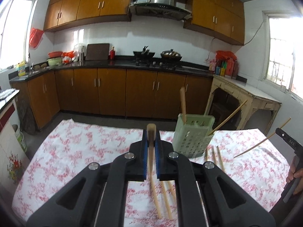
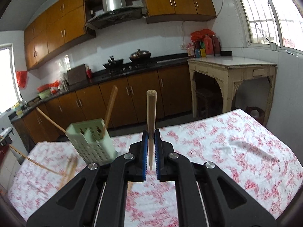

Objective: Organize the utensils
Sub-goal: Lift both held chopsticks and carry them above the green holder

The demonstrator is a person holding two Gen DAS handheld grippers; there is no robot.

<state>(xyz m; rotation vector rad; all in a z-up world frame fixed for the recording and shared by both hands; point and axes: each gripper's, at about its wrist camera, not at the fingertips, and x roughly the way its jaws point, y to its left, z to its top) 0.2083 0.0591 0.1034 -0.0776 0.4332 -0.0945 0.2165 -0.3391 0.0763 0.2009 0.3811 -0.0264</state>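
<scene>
Carrying two chopsticks at once: left tool [image 1: 151,141] clamping one chopstick [image 1: 151,151], right tool [image 2: 151,145] gripping another chopstick [image 2: 151,117], both above the floral tabletop [image 1: 85,147]. Probably needing next: tipping each into the green holder [image 1: 191,138] already holding two; more chopsticks [image 1: 166,202] lying loose.

Wide bare stretch of cloth-covered surface [image 2: 236,141] from 1 to 4 o'clock in the right wrist view. At 10 o'clock, blocked by green perforated holder [image 2: 92,141] with two sticks [image 2: 110,106] leaning out. Loose chopsticks [image 1: 214,155] scattered just beside its base. More bare cloth at 9 o'clock in the left wrist view.
</scene>
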